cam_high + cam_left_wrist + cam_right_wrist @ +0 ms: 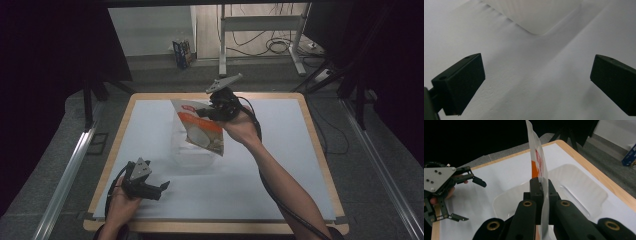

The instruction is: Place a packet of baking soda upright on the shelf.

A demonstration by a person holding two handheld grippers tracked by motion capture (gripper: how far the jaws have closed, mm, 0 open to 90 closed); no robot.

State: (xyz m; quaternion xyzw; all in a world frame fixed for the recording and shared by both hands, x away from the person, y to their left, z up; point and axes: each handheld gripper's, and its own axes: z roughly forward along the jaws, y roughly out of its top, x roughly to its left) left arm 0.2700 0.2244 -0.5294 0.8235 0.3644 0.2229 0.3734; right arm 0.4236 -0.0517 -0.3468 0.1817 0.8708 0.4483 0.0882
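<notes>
- pouch [202, 126] hangs in the air over the clear tub [186, 153], pinched near its edge by the right gripper [214, 111]; in the right gripper view the jaws are clamped tight on the thin pouch [537, 157] with the tub [584, 187] right below.
- picking up looks done; the pouch is lifted and lined up above the tub.
- what's left, i'd say: lower it in and let go.
- left gripper [159, 189] rests near the front left of the table [280, 190], jaws spread wide, holding nothing; its own view looks at the white mat and a corner of the tub [536, 17].
</notes>
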